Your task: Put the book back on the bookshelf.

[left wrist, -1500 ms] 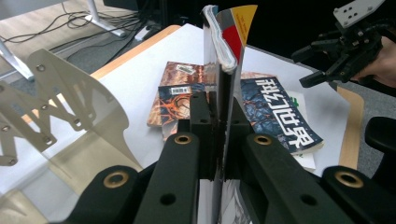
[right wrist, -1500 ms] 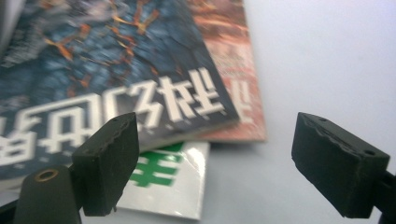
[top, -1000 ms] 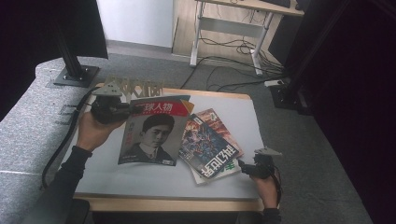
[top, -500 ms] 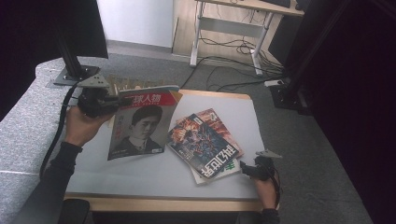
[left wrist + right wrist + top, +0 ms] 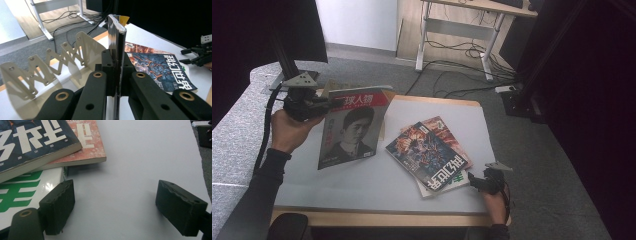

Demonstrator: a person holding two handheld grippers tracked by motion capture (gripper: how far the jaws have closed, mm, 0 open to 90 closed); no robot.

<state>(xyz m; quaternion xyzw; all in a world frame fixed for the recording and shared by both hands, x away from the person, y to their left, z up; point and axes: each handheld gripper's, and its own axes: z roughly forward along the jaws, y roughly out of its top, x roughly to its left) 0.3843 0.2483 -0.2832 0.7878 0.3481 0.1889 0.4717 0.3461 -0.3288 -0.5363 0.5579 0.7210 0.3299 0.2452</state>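
Note:
My left gripper (image 5: 329, 104) is shut on the top edge of a magazine (image 5: 352, 127) with a red title band and a portrait cover, lifted and tilted above the table's left side. In the left gripper view the magazine's spine (image 5: 117, 45) stands upright between the jaws of that gripper (image 5: 116, 66). A stack of magazines (image 5: 431, 155) lies flat mid-table, dark-covered one (image 5: 155, 68) on top. My right gripper (image 5: 473, 180) rests open at the stack's near right corner; its pads (image 5: 58, 207) sit on the white table with nothing between them, beside a green-and-white cover (image 5: 22, 192).
A white zigzag rack (image 5: 50, 65) stands at the table's far left edge, behind the held magazine. The white table (image 5: 362, 190) has a wooden front edge. A monitor stand (image 5: 287, 65) rises at far left. Cables and a desk frame (image 5: 452, 45) lie on the floor beyond.
The left gripper has lifted the portrait magazine off the table and carried it left and back, tilting it upright. The right gripper has stayed put by the stack.

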